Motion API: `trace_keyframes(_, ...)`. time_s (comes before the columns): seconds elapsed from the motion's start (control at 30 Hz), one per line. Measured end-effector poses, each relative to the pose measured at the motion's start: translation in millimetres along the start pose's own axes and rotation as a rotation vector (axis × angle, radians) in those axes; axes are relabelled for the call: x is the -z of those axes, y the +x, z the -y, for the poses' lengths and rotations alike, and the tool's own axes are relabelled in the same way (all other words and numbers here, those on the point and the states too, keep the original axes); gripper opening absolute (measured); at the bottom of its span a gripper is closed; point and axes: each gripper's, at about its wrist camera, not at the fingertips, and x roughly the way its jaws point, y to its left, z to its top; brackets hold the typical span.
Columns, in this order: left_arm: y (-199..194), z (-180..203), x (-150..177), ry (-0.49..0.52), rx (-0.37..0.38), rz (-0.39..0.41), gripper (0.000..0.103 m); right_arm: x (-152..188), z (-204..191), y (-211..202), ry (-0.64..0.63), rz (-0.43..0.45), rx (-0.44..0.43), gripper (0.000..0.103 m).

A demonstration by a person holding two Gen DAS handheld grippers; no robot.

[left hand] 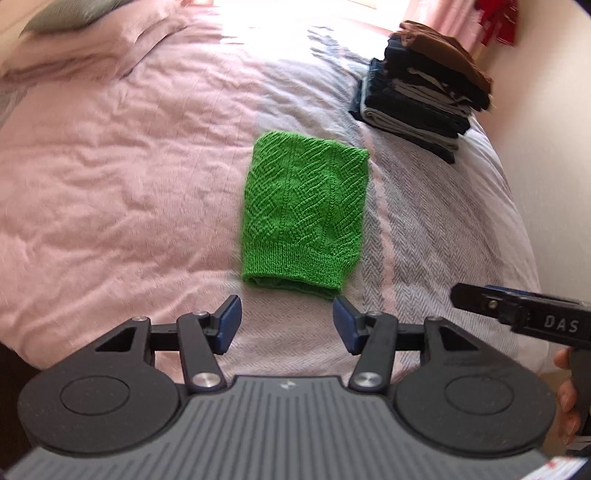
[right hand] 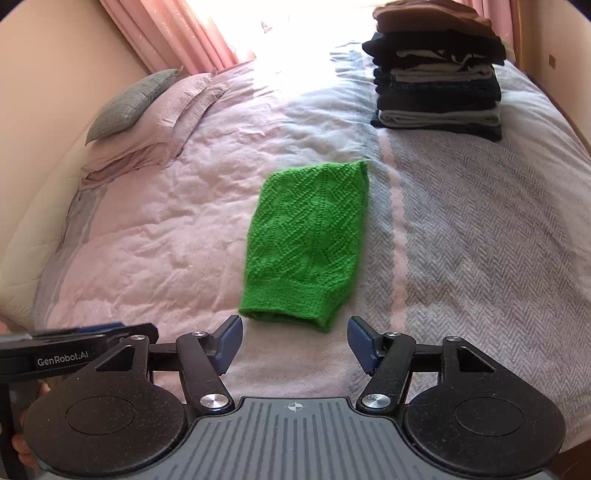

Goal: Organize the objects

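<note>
A folded green knitted garment lies flat on the bed, its ribbed hem toward me; the right wrist view shows the same green garment. My left gripper hovers just short of the hem, open, with nothing between its blue pads. My right gripper is likewise open and empty, just in front of the hem. A stack of folded dark clothes topped by a brown piece sits at the far right of the bed, also visible as the stack in the right wrist view.
The bed carries a pink quilt and a grey herringbone blanket. Pillows lie at the far left by the headboard. Pink curtains hang behind. The other gripper reaches in at the right, held by a hand.
</note>
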Motion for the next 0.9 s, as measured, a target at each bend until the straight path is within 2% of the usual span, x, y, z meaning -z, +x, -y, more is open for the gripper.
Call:
trace_keyframes(0.2,31,5,2,-0.155,-0.028,0.015,0.05,-36,58,5,0.0,-0.017,-0.036,0.06)
trace_keyframes(0.4,76,-3,22,-0.449,-0.049,0.073,0.05,-56,131,25,0.075,-0.037,-0.019,0.06)
trace_keyframes(0.57,120,-11,44,-0.666,0.009,0.083,0.05,-62,198,49,0.186,-0.083,0.047,0.06)
trace_keyframes(0.7,159,-14,58,-0.776,0.068,0.093,0.05,-61,246,64,0.289,-0.088,0.107,0.06)
trace_keyframes(0.8,187,-22,69,-0.88,0.103,0.137,0.056,-58,274,71,0.353,-0.085,0.147,0.06)
trace_keyframes(0.9,212,-29,76,-0.957,0.141,0.18,0.057,-54,294,75,0.389,-0.087,0.195,0.06)
